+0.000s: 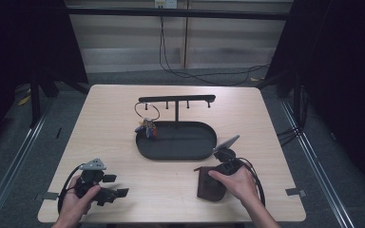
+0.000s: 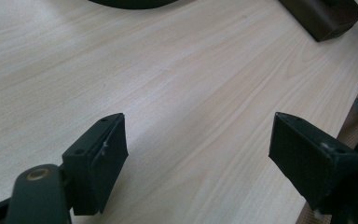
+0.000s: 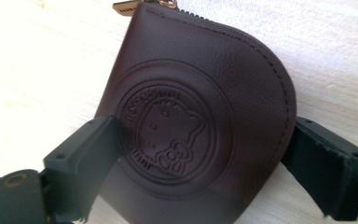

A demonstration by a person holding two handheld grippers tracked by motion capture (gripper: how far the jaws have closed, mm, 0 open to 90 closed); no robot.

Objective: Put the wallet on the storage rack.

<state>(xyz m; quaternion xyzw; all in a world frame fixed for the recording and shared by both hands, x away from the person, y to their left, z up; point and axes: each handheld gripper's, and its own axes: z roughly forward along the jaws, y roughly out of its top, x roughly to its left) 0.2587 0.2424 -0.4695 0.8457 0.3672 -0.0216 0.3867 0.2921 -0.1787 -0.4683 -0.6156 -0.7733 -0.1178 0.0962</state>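
A dark brown leather zip pouch with an embossed round cartoon emblem lies flat on the table near the front right. In the right gripper view the pouch sits between the two black jaws; the left jaw overlaps its edge and the right jaw stands at its rim. My right gripper is open wide around it, a hand behind it. My left gripper rests open at the front left over bare wood, nothing between its jaws. The pouch shows far off in the left gripper view.
A black oval tray sits mid-table with a T-shaped hook rack rising from it. A key ring with several keys hangs from the rack's left hook. The table's front edge is close to both hands.
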